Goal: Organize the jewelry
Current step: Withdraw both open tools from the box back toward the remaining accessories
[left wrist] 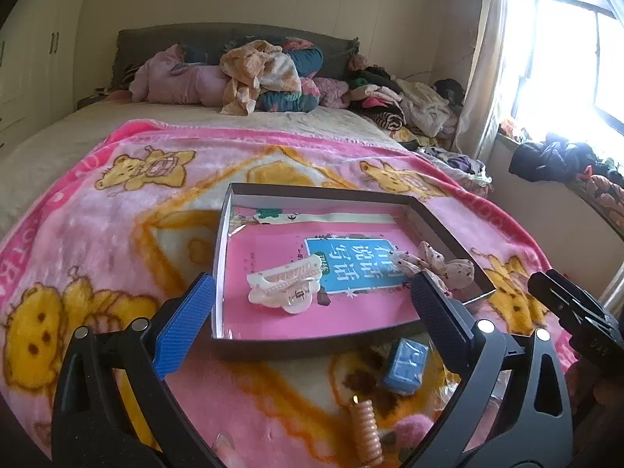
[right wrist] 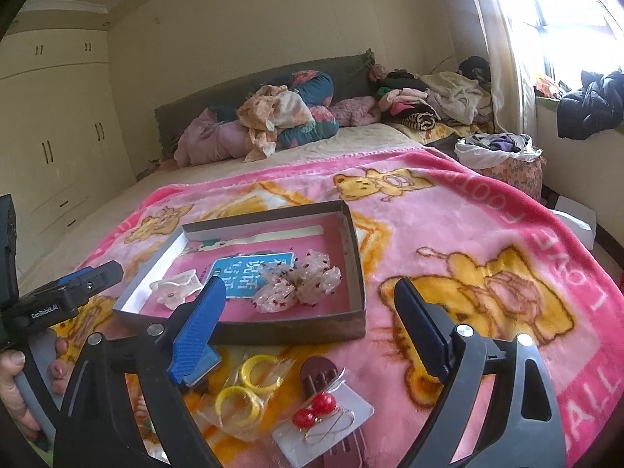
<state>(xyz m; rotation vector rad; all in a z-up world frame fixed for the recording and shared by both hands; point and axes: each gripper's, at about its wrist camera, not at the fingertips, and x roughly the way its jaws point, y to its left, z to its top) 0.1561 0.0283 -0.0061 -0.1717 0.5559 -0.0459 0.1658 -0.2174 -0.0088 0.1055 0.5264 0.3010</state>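
Observation:
A shallow dark box (left wrist: 312, 345) with a pink printed lining lies on the blanket. Inside it sit a white claw hair clip (left wrist: 282, 286) and a dotted fabric bow (left wrist: 436, 263). My left gripper (left wrist: 312, 280) is open over the box's near edge, nothing between its blue pads. My right gripper (right wrist: 308, 288) is also open and empty, just short of the box (right wrist: 273, 325). Below it lie bagged yellow rings (right wrist: 249, 386), red bead earrings on a card (right wrist: 318, 409) and a brown comb clip (right wrist: 318, 374). The clip (right wrist: 175, 290) and bow (right wrist: 300, 284) show there too.
A blue cube-shaped piece (left wrist: 405, 366), an orange spiral hair tie (left wrist: 366, 433) and a pink fuzzy item (left wrist: 413, 427) lie in front of the box. The pink bear blanket (right wrist: 487, 234) covers the bed. Piled clothes (right wrist: 280, 117) sit at the headboard. A hand (right wrist: 15, 378) holds the left gripper's handle.

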